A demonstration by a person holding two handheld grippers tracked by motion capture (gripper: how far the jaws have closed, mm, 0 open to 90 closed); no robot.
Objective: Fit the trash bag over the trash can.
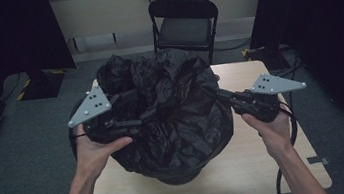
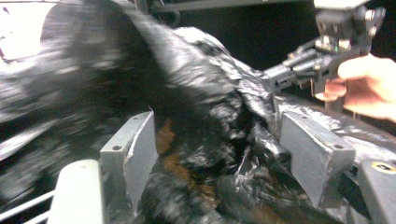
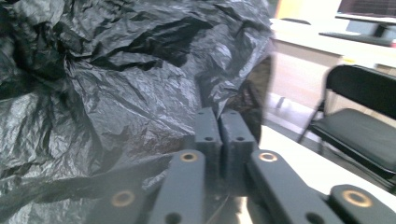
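In the left gripper view, the crumpled black plastic bag (image 2: 196,93) smears into motion blur at upper left, its folds unreadable there. In the high view, the bag covers whatever container it lines and hides the left claw (image 1: 144,114) tips. The pale wooden surface (image 1: 269,160) is cut by the bottom edge.

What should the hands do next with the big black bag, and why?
Probably shut the left gripper on the bag. Its jaws stand wide apart with crumpled plastic lying between them, while the right gripper has its jaws pressed together at the bag's edge. With both sides pinched, the bag could likely be pulled open or lifted evenly.
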